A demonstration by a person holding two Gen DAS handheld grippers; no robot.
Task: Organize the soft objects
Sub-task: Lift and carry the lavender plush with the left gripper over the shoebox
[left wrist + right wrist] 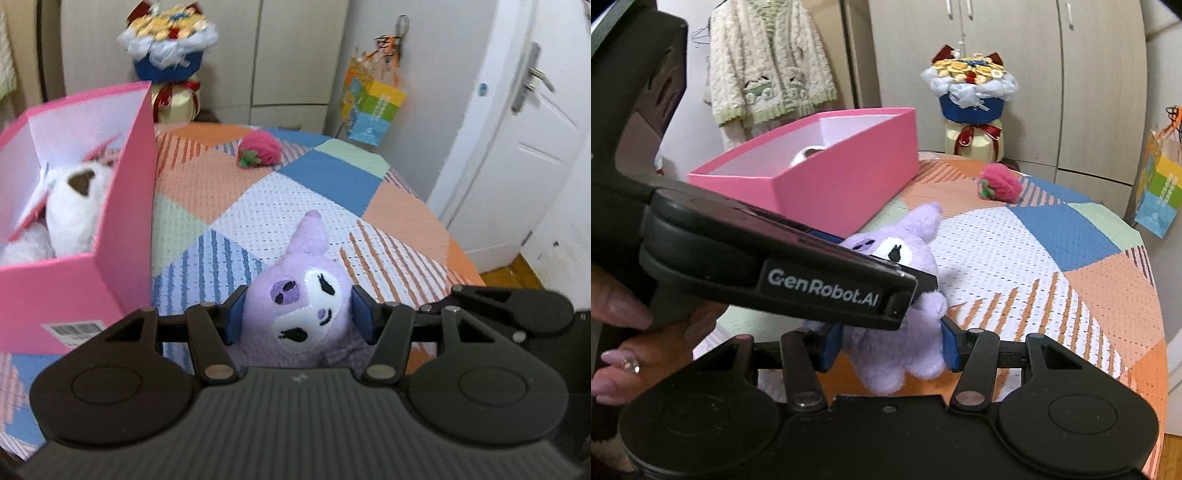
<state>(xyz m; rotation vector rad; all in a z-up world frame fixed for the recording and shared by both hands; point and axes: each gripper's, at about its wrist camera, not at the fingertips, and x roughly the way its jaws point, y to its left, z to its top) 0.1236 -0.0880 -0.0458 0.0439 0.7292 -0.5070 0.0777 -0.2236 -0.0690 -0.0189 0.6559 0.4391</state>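
A purple plush toy (295,295) with a white face hangs above the patchwork bedspread (277,206). My left gripper (297,317) is shut on its head, blue pads pressed against both sides. My right gripper (890,347) is shut on the purple plush toy's (905,354) lower body and legs. The left gripper's black body (775,266) crosses the right wrist view above the toy. An open pink box (74,221) stands to the left, with a white plush (74,206) inside. A pink strawberry plush (258,149) lies farther back on the bed.
A flower bouquet (170,40) stands beyond the bed by the wardrobe. A colourful gift bag (369,107) hangs at the right, near a white door (517,147). A knitted cardigan (768,66) hangs behind the pink box (827,177). A person's hand (624,339) grips the left handle.
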